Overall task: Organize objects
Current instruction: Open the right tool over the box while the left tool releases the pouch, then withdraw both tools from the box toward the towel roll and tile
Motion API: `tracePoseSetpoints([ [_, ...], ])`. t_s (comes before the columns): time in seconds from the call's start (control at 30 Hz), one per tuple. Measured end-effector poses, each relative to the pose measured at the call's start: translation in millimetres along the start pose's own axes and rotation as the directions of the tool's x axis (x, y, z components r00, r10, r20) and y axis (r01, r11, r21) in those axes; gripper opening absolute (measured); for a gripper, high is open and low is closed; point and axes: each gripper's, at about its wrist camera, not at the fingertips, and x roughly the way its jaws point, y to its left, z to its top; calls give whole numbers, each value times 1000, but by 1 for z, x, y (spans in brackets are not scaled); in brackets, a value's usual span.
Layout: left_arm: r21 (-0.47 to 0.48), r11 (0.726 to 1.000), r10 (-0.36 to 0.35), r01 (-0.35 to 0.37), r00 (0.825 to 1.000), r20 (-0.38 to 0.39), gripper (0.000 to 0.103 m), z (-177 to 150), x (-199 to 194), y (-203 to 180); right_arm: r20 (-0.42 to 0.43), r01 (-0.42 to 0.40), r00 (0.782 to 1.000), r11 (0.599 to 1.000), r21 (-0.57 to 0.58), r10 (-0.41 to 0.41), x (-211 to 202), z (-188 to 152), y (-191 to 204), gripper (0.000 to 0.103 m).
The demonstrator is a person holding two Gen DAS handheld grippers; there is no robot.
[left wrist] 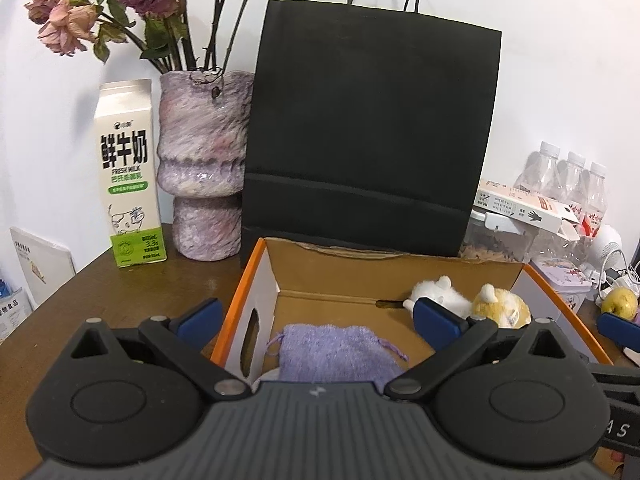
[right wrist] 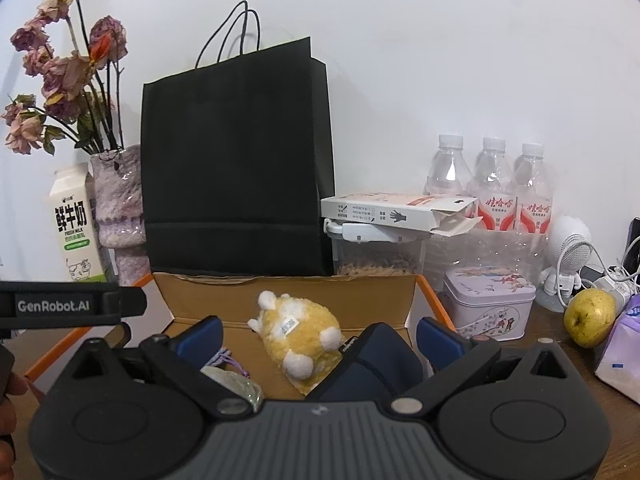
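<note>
While hanging over the box (right wrist: 280,292), right gripper (right wrist: 320,336) wide and empty; reaching next for the apple (right wrist: 590,317) at three o'clock.

Left hand-held gripper (left wrist: 318,316), right hand-held gripper (right wrist: 320,338): jaws wide apart.

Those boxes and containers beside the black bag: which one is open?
The white glove box lying atop the clear food container; its end flap hangs open. The floral tin is lidded.
</note>
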Motion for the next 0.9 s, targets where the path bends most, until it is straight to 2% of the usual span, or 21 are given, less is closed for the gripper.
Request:
tracePoseSetpoints([
  [0.3, -6, 1000, 9, -9, 1000, -21, 103, -18, -29, 1, 19, -3, 1000, 1000, -26, 4, -31, -12, 3, 103],
  [0.73, -39, 999, -4, 2, 999, -53, 103, -53, -81, 3, -8, -10, 1000, 1000, -16, 10, -92, -40, -1, 103],
  [0.9, -20, 1000, -18, 17, 999, -47, 103, -69, -104, -7, -21, -5, 1000, 1000, -19, 5, -114, -51, -3, 103],
])
